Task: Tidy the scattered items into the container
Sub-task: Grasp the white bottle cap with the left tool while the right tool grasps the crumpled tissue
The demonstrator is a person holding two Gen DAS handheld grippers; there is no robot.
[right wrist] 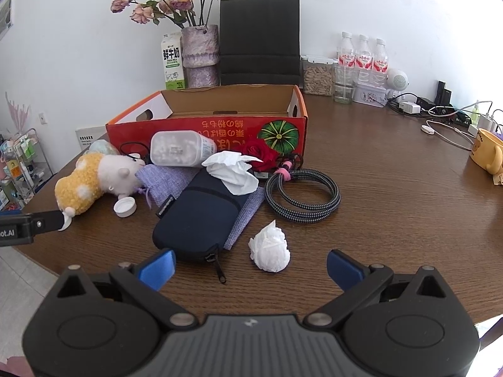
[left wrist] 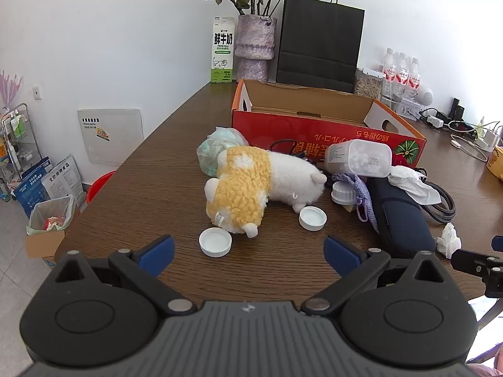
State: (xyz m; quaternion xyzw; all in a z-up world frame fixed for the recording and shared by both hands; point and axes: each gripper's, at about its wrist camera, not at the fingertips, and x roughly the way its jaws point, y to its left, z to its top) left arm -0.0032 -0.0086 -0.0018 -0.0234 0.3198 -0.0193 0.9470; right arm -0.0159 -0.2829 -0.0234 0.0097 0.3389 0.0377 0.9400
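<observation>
An open red cardboard box (left wrist: pixel 314 132) (right wrist: pixel 220 125) stands on the brown table. In front of it lie a yellow and white plush toy (left wrist: pixel 251 182) (right wrist: pixel 94 179), two white lids (left wrist: pixel 215 242) (left wrist: pixel 312 218), a clear tub of white balls (left wrist: pixel 361 157) (right wrist: pixel 179 148), a navy pouch (left wrist: pixel 399 216) (right wrist: pixel 201 213), crumpled tissues (right wrist: pixel 270 248) (right wrist: pixel 234 169), a braided cable (right wrist: pixel 305 194), a purple cloth bag (right wrist: pixel 166 179) and a red rose (right wrist: pixel 259 154). My left gripper (left wrist: pixel 248 251) is open, just short of the lids. My right gripper (right wrist: pixel 250 265) is open, just short of the tissue ball.
At the back stand a milk carton (left wrist: pixel 222 50), a vase of roses (left wrist: pixel 254 47), a black paper bag (left wrist: pixel 320 40), water bottles (right wrist: pixel 361 53) and a seed jar (right wrist: pixel 317 77). Chargers and cables (right wrist: pixel 446 116) and a yellow mug (right wrist: pixel 487 150) sit at the right. The table edge is at left.
</observation>
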